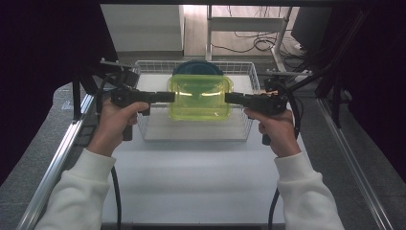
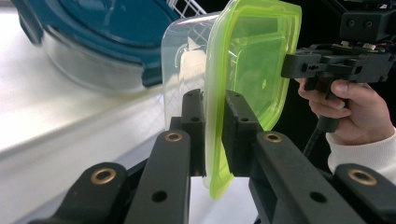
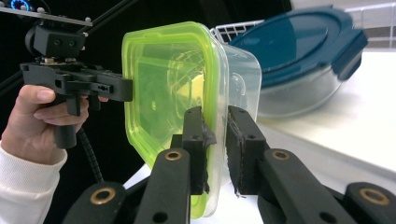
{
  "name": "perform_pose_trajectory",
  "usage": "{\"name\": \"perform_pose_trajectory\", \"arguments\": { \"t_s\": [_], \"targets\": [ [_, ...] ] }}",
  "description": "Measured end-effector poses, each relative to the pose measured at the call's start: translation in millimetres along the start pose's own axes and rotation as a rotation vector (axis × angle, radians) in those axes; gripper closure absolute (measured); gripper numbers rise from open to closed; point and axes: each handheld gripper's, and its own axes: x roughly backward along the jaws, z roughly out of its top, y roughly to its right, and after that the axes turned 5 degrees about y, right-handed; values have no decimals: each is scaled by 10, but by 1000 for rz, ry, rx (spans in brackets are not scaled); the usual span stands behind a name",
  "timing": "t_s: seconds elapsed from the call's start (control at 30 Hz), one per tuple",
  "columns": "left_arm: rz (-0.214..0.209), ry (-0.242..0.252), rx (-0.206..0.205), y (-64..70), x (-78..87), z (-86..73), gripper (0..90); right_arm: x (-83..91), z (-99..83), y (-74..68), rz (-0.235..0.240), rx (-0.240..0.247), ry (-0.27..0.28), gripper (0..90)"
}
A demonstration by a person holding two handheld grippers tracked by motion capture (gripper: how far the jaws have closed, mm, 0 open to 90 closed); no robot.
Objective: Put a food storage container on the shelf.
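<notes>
A clear plastic container with a lime-green lid [image 1: 199,98] hangs level over the wire basket [image 1: 253,81], held from both sides. My left gripper [image 1: 171,97] is shut on its left rim; in the left gripper view the jaws [image 2: 215,100] pinch the green lid edge [image 2: 252,60]. My right gripper [image 1: 227,98] is shut on the opposite rim, and its own view has the jaws [image 3: 215,116] closed over the lid [image 3: 163,84] and the clear wall. Each gripper view also catches the other gripper, the right one [image 2: 287,65] and the left one [image 3: 128,88].
A round clear container with a dark blue clip lid [image 1: 197,67] sits in the back of the basket, just behind the green one, and appears again close by [image 2: 107,32] [image 3: 299,42]. The white tabletop [image 1: 191,177] stretches toward the person. Metal rails [image 1: 57,158] run along both table sides.
</notes>
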Motion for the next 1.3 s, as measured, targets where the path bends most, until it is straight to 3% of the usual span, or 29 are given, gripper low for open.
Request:
{"name": "perform_pose_trajectory", "arguments": {
  "t_s": [0.47, 0.77, 1.03, 1.3],
  "targets": [
    [17, -23, 8, -165, -96, 432, 804, -169, 350, 151, -8, -27, 4, 779],
    [18, -20, 22, -264, -167, 600, 804, -262, 573, 213, -39, -43, -27, 784],
    [27, -24, 68, -379, -240, 715, 803, -365, 735, 279, -62, -64, -44, 788],
    [41, -36, 123, -543, -365, 712, 802, -494, 733, 424, -91, -116, -70, 790]
  ]
}}
